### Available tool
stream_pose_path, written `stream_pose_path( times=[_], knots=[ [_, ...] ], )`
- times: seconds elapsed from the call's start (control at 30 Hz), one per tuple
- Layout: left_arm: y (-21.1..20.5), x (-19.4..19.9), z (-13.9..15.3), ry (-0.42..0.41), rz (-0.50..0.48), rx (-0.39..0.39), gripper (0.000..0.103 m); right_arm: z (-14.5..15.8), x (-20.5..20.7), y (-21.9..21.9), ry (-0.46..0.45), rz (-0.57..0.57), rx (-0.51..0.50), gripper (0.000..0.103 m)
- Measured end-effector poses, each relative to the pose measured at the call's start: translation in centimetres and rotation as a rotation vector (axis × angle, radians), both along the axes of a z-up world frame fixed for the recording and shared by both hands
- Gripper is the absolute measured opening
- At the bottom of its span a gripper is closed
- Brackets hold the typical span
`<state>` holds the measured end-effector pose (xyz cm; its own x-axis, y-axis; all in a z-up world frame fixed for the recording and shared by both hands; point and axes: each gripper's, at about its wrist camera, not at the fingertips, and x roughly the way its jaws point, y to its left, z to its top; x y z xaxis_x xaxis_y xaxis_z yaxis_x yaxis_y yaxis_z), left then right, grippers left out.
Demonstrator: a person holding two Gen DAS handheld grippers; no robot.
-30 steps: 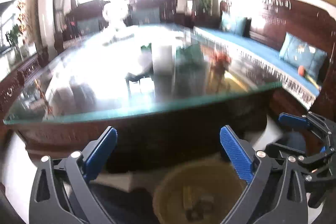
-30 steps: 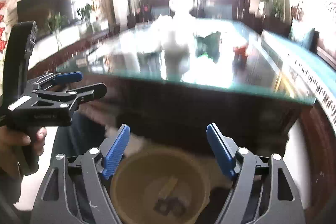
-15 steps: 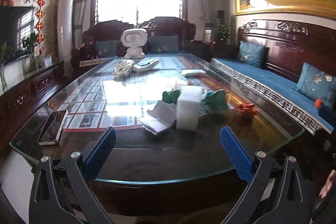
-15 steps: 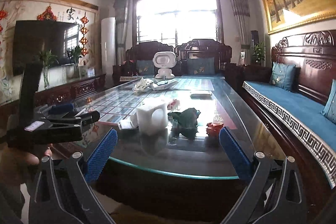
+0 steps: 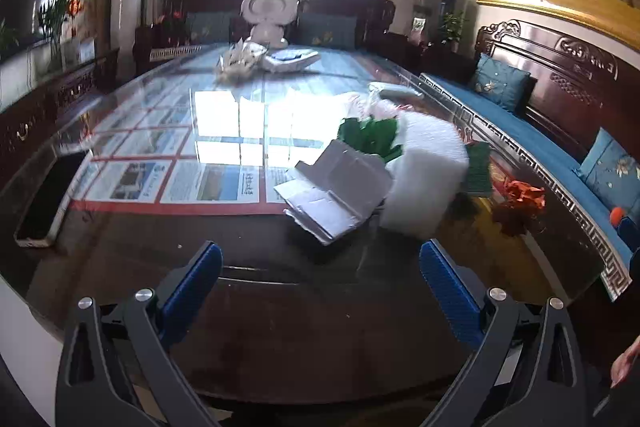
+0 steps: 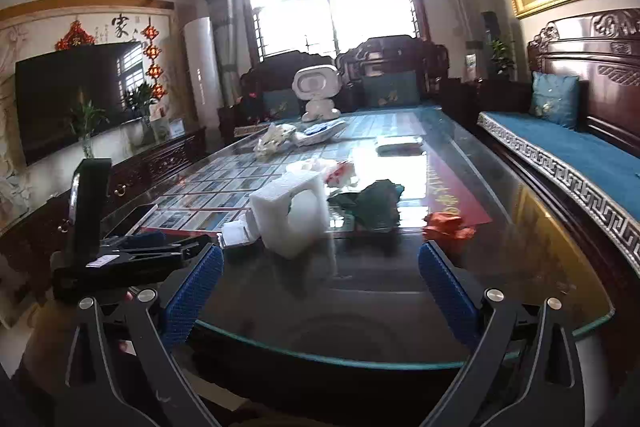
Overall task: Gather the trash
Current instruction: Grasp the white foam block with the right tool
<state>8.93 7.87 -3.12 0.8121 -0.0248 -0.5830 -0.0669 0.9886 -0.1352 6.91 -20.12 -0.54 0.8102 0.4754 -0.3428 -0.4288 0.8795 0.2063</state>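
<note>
Trash lies on a glass-topped wooden table (image 5: 280, 307): a white foam block (image 5: 428, 179) (image 6: 290, 213), a flattened white carton (image 5: 336, 191), a green crumpled wrapper (image 5: 370, 139) (image 6: 376, 203), and a red crumpled wrapper (image 5: 520, 197) (image 6: 448, 227). My left gripper (image 5: 320, 279) is open and empty over the near table end, short of the carton. My right gripper (image 6: 320, 283) is open and empty near the table's front edge. The left gripper also shows at the left of the right wrist view (image 6: 132, 255).
A phone (image 5: 48, 199) lies near the table's left edge. A white robot toy (image 5: 270, 15), crumpled paper (image 5: 240, 61) and a flat white box (image 5: 394, 91) sit farther back. A blue-cushioned bench (image 5: 540, 147) runs along the right.
Both grippers rose from a yellow bin below the table edge to above the tabletop. The left gripper then moved forward over the table toward the trash. Both stayed open.
</note>
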Motion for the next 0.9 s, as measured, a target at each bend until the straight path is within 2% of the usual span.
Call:
stream_pose_path(
  times=[0.2,0.43,0.8,0.9],
  knots=[
    [1.1,1.1,-0.4,0.002,0.010,0.003,0.099,0.1,2.9,2.9,0.000,0.053,-0.015,0.094],
    [2.6,1.6,-0.6,0.001,0.020,0.022,0.099,-0.2,5.9,6.7,0.053,0.126,-0.016,0.090],
    [3.7,2.7,-0.7,0.015,-0.020,0.058,0.099,-0.5,9.6,11.1,0.111,0.154,-0.072,0.084],
    [3.9,2.8,-0.8,0.016,-0.036,0.069,0.099,-1.1,10.9,11.8,0.153,0.150,-0.077,0.082]
  ],
)
